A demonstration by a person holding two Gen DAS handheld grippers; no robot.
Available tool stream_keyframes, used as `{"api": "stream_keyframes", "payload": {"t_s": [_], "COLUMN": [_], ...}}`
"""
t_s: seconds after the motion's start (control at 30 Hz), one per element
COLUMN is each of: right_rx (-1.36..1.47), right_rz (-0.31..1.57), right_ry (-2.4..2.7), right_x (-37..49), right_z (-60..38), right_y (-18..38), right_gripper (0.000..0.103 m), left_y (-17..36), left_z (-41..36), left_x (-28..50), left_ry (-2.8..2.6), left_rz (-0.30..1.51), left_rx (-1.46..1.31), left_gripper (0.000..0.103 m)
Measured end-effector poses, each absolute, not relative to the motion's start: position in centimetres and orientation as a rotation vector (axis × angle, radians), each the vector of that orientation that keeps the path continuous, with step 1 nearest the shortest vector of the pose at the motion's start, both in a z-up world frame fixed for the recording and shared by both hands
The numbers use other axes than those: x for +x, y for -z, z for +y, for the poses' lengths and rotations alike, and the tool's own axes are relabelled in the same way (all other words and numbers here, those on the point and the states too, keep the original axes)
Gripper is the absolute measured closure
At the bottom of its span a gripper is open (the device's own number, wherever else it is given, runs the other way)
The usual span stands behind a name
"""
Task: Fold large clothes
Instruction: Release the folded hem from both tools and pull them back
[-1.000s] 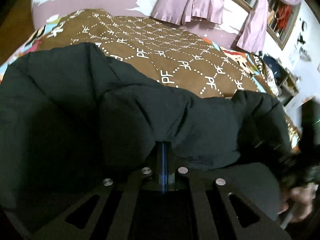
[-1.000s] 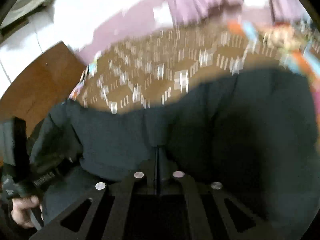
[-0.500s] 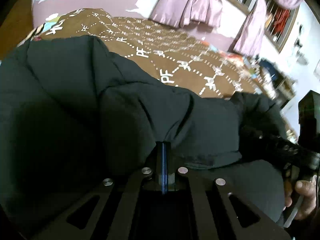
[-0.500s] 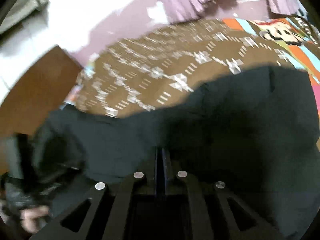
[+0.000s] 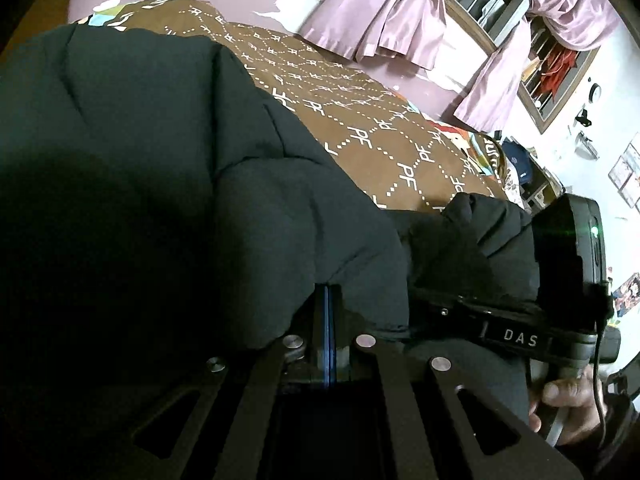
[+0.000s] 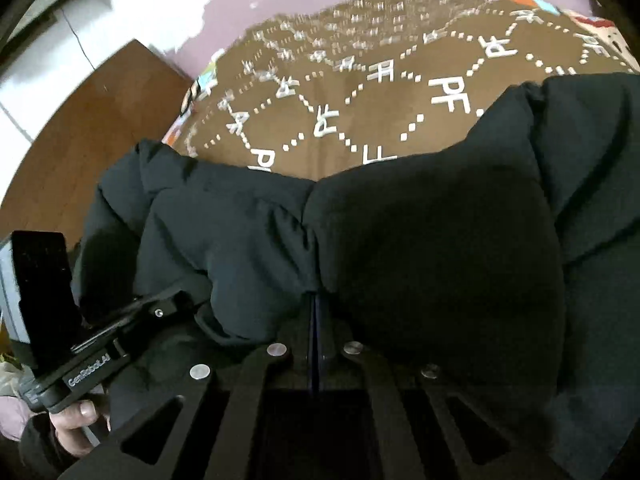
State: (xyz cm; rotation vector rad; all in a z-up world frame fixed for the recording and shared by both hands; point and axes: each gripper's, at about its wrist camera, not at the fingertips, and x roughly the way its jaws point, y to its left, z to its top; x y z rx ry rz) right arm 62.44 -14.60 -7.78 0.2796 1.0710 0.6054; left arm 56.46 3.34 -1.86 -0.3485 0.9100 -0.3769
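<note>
A black puffer jacket (image 5: 152,184) lies bunched on the bed's brown patterned bedspread (image 5: 360,120), covering the near half of it, with the far half of the spread bare beyond its folded edge. The left gripper (image 5: 327,300) points low along the jacket toward the bedspread; its two fingers are pressed together with only a thin blue line between them, and a padded fold of the jacket is pinched there and billows over the tips. The right gripper (image 6: 316,304) is in the same state: fingers drawn tight together on a thick roll of the jacket (image 6: 400,240), aimed across it at the bedspread (image 6: 360,92). In the left wrist view the right gripper's body (image 5: 520,336) sits just beside the jacket on its right, gripped from below by the person's right hand (image 5: 560,408). In the right wrist view the left gripper's body (image 6: 88,364) sits at the jacket's left edge, with the left hand (image 6: 76,420) curled around its handle underneath.
</note>
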Motion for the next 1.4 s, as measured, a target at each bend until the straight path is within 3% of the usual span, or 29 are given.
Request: {"api": "stream_keyframes", "payload": {"t_s": [0.2, 0.27, 0.33, 0.4, 0.47, 0.53, 0.57, 0.67, 0.73, 1.4], "right_rx": [0.372, 0.390, 0.401, 0.405, 0.399, 0.391, 0.383, 0.353, 0.329, 0.051], "right_rz": [0.967, 0.935, 0.910, 0.884, 0.872, 0.855, 0.839, 0.812, 0.798, 0.689], "right_ry": [-0.547, -0.527, -0.504, -0.491, -0.480, -0.474, -0.468, -0.460, -0.433, -0.435], "right_x": [60.2, 59.6, 59.3, 58.8, 58.1, 57.3, 56.8, 54.9, 54.1, 39.2], "right_z": [-18.1, -19.1, -19.9, -20.6, -21.0, -21.6, -21.8, -22.9, -23.0, -22.0], "right_y": [5.7, 5.0, 4.4, 3.7, 2.9, 1.9, 1.3, -0.7, -1.9, -13.2], "right_gripper": [0.100, 0.094, 0.079, 0.070, 0.053, 0.027, 0.023, 0.015, 0.001, 0.000], "left_y": [1.2, 0.6, -0.3, -1.1, -2.0, -2.7, -3.0, -4.4, -5.7, -18.6], "left_z": [3.5, 3.2, 2.7, 1.9, 1.2, 0.9, 0.8, 1.2, 1.6, 0.7], "left_x": [55.7, 55.2, 54.5, 53.8, 52.9, 52.3, 52.0, 50.8, 49.6, 34.5], "left_ry": [0.386, 0.381, 0.400, 0.421, 0.398, 0.371, 0.351, 0.280, 0.266, 0.167], "left_rz": [0.883, 0.875, 0.862, 0.838, 0.815, 0.810, 0.806, 0.769, 0.711, 0.592], "left_rx": [-0.362, -0.343, -0.317, -0.293, -0.252, -0.230, -0.222, -0.200, -0.219, -0.089], "left_gripper": [0.102, 0.098, 0.080, 0.044, 0.036, 0.036, 0.034, 0.004, 0.003, 0.002]}}
